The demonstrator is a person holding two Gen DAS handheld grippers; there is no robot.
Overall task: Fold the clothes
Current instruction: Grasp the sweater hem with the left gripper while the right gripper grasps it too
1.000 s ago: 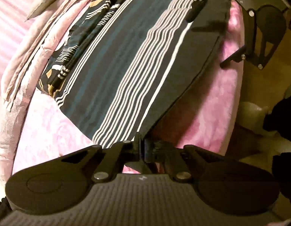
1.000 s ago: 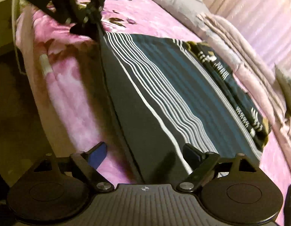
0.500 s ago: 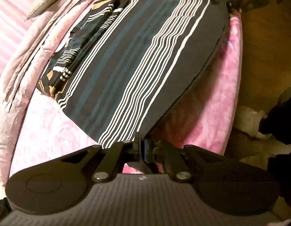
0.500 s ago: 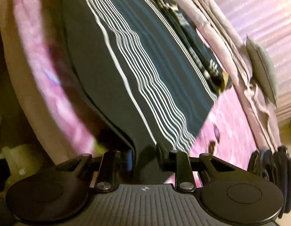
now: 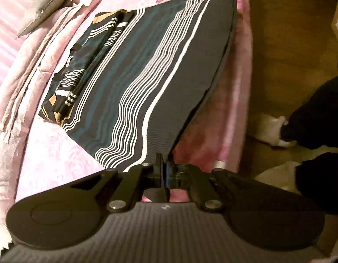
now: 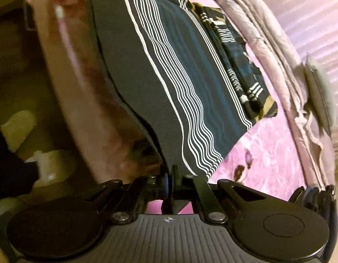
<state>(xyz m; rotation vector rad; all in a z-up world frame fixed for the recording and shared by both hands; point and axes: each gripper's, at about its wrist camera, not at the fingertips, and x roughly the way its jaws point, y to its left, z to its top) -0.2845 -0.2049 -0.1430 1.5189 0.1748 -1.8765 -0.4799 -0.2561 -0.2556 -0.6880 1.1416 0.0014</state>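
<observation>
The striped garment (image 5: pixel 160 70), soft, light and floppy, is pinched at its 2 near corners by the left gripper (image 5: pixel 164 171) and right gripper (image 6: pixel 170 180), both clamped tight, so sagging is expected mid-edge.

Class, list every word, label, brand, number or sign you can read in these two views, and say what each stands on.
No readable text in either view.
Small pale mark on the left gripper body: too small to read.
Small round crosshair mark on the right gripper body: a symbol, no letters.
Striped cloth: stripes only.

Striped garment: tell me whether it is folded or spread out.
Partly folded: the striped garment shows doubled layers along its near edge, pinched by left gripper and right gripper, stretched over the bed.
</observation>
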